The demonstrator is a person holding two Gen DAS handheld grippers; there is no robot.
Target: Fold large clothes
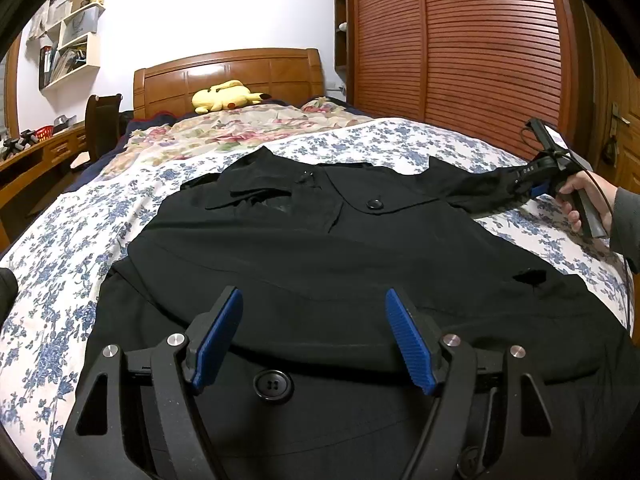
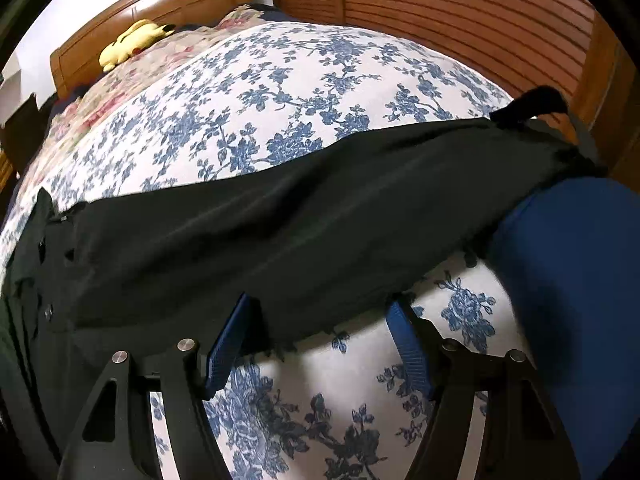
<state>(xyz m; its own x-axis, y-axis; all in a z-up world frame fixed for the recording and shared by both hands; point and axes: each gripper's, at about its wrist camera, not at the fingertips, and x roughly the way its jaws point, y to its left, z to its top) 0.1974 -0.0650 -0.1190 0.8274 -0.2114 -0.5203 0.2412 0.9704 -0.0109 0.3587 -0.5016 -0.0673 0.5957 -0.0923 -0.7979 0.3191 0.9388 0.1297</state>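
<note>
The left gripper [image 1: 314, 300] hangs with its blue pads [image 1: 408, 340] spread wide, nothing between them. It hovers over the lower front of the coat [image 1: 320, 240]; whether it touches the cloth I cannot tell. A big button [image 1: 273, 385] shows at 6 o'clock from the pads, just inside the frame of the tool.

The right gripper [image 2: 320, 320] is also spread. Its pads [image 2: 408, 344] stand either side of the sleeve's [image 2: 300, 232] lower edge, without pinching it. The left-hand pad sits against or under black cloth, the right-hand one over bare sheet [image 2: 280, 92]. The sleeve runs across that view from 9 o'clock to 2 o'clock, ending in a ragged cuff [image 2: 536, 104].

From the left wrist view the coat lies flat, front up, in the middle of the bed, collar [image 1: 256, 196] toward 12 o'clock and a smaller button [image 1: 374, 203] on the chest. Its sleeve stretches out toward 3 o'clock, where a hand [image 1: 588, 200] holds the right gripper by its handle at the sleeve's end.

Beyond the coat, at 11 o'clock, lie a floral quilt [image 1: 224, 132] and a yellow plush toy [image 1: 224, 98] against the headboard [image 1: 232, 72]. A slatted wardrobe [image 1: 460, 40] fills 1 o'clock; shelves [image 1: 72, 44] hang at 10 o'clock above a desk [image 1: 44, 152].
</note>
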